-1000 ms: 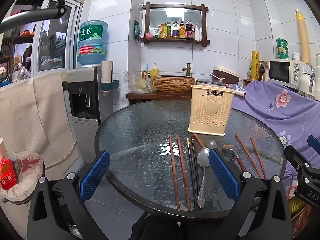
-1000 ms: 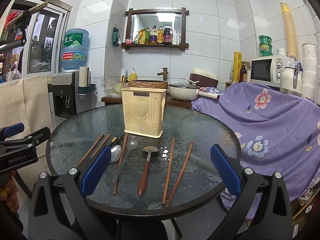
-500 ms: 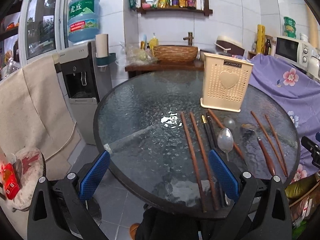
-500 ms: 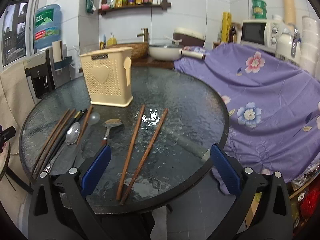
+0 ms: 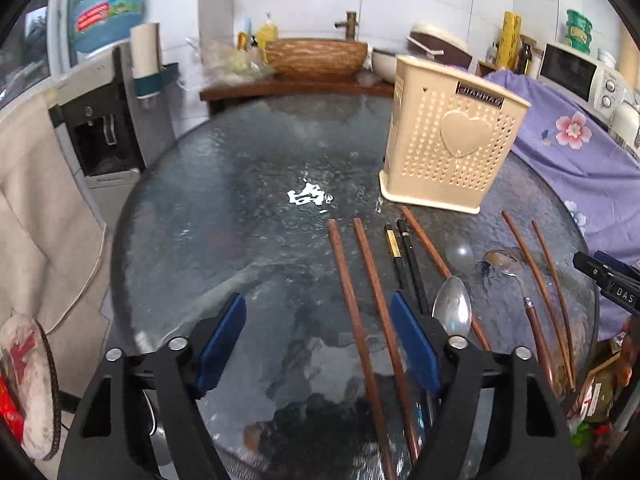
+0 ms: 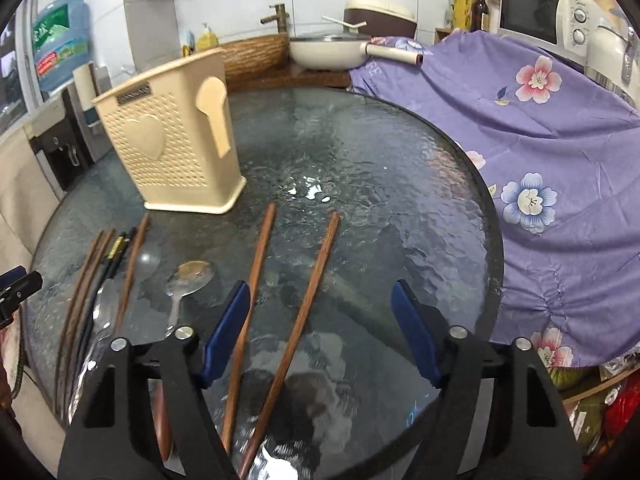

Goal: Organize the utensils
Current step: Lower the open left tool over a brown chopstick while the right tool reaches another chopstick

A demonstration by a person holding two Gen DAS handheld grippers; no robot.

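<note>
Between the blue pads of the left gripper [image 5: 320,344] lie two brown wooden chopsticks [image 5: 362,308] flat on the round glass table [image 5: 224,208]. Its jaws have just been closing, yet they stand apart and press on nothing; the chopsticks rest on the glass below them, nearer the right pad. Just past that pad lie a pair of black chopsticks [image 5: 406,258], a steel spoon [image 5: 452,312] with its bowl toward the camera, and a long brown handle [image 5: 440,262] crossing behind it. Farther right are a ladle-like spoon with a brown handle [image 5: 520,292] and two more brown chopsticks [image 5: 542,280]. Behind all these stands the cream perforated utensil holder [image 5: 452,148], upright, with a heart on its face.

Over the other side of the table, the right gripper [image 6: 320,328] hangs with its jaws parted too, also just having been closing and gripping nothing. Two brown chopsticks [image 6: 280,304] lie on the glass beneath it; one runs under the left pad, the other between the pads. Left of them sits the brown-handled spoon [image 6: 188,280], then the steel spoon [image 6: 104,312], blurred, and the other sticks [image 6: 86,276] near the table's edge. The utensil holder [image 6: 172,152] stands behind them. A purple flowered cloth [image 6: 540,168] drapes furniture beside the table.
</note>
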